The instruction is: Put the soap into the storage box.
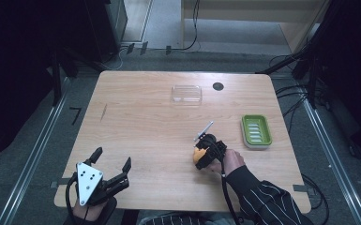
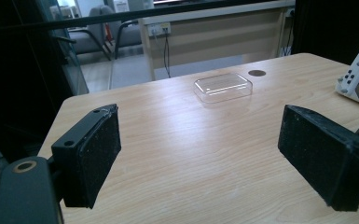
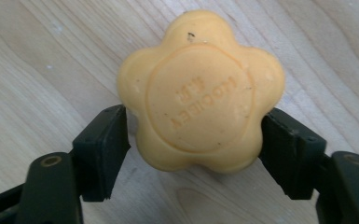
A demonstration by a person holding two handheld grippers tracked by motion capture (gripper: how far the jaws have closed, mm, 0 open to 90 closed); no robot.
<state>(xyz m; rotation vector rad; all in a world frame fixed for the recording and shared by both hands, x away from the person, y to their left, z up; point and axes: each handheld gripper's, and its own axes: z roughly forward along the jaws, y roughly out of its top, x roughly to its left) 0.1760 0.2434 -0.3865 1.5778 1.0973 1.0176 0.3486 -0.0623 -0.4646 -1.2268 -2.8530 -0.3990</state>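
Nearest, at the bench's [image 1: 145, 122] near-left corner, the left tongs [image 1: 112, 164] are spread wide with nothing between them. Further in and to the right, the right tongs [image 1: 199, 158] pinch a yellow flower-shaped soap [image 3: 200, 91] from both sides, just above the wood. Right of that, near the right edge, sits a green soap dish [image 1: 256, 131]. Farthest off, a clear plastic lid [image 2: 223, 87] lies near the far edge, with a dark round grommet [image 1: 218, 86] just to its right.
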